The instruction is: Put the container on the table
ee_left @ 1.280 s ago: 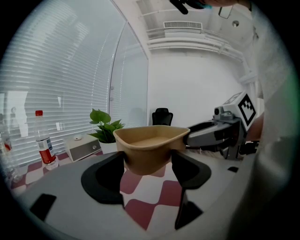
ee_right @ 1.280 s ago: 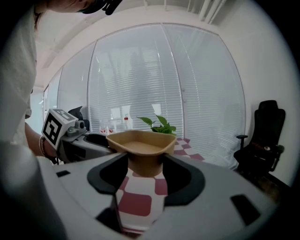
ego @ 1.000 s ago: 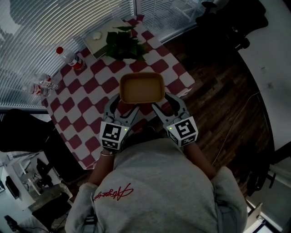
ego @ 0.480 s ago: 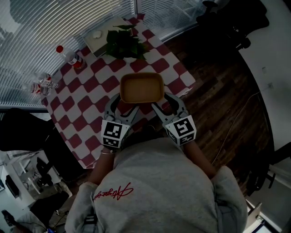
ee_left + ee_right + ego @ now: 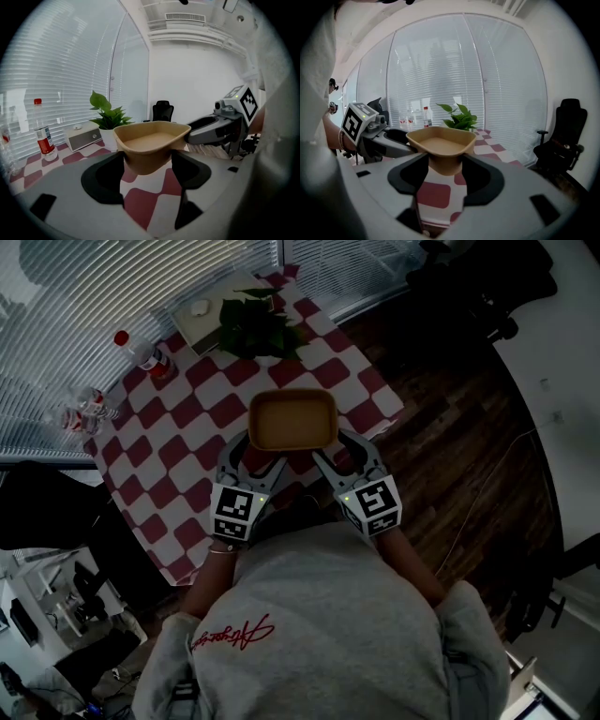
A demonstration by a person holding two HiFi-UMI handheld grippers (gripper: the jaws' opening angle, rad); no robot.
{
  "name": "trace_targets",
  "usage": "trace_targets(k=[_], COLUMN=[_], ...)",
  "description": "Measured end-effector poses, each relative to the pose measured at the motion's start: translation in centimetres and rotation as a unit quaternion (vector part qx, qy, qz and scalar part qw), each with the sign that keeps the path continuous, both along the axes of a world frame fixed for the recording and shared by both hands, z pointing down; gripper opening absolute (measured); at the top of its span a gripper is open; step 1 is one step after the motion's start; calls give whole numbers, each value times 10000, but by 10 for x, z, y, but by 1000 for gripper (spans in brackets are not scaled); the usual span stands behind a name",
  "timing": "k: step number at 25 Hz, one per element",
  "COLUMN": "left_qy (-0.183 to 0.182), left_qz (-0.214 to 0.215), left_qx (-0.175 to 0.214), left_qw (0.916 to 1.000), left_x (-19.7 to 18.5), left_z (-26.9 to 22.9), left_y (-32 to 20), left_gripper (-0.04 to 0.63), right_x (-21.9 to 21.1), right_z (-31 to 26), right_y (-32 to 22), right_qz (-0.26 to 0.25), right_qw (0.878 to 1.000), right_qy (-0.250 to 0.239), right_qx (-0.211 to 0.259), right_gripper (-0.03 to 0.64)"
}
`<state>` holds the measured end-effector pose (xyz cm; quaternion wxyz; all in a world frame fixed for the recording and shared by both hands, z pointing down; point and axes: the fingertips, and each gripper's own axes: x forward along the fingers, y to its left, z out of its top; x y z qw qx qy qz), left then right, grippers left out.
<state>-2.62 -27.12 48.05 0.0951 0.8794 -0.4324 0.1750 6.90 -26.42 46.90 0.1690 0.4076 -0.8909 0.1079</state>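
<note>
Since left gripper [image 5: 247,458] and right gripper [image 5: 343,455] clamp its six-o'clock corners, the shallow tan rectangular container [image 5: 292,418] hangs level above the red-checked table [image 5: 178,442].

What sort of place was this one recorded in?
Probably an office or meeting room: slatted blinds over tall glass walls, a black office chair on a wood floor, and a red-and-white checked table with a potted plant.

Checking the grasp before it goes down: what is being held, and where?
The tan container, held by both: the left gripper is shut on its near left corner, the right gripper on its near right corner.
</note>
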Motion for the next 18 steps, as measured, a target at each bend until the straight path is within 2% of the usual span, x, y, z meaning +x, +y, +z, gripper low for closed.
trace_targets(k=[18], left_qy=[-140], left_qz=[-40], left_qx=[-233], left_qw=[9996], left_x=[-3], left_z=[22], left_y=[-3], left_gripper=[313], right_x=[-3], right_z=[21], right_y=[-4], right_qz=[-79], right_qw=[9995], right_qy=[164], right_qx=[-253], right_gripper=[227])
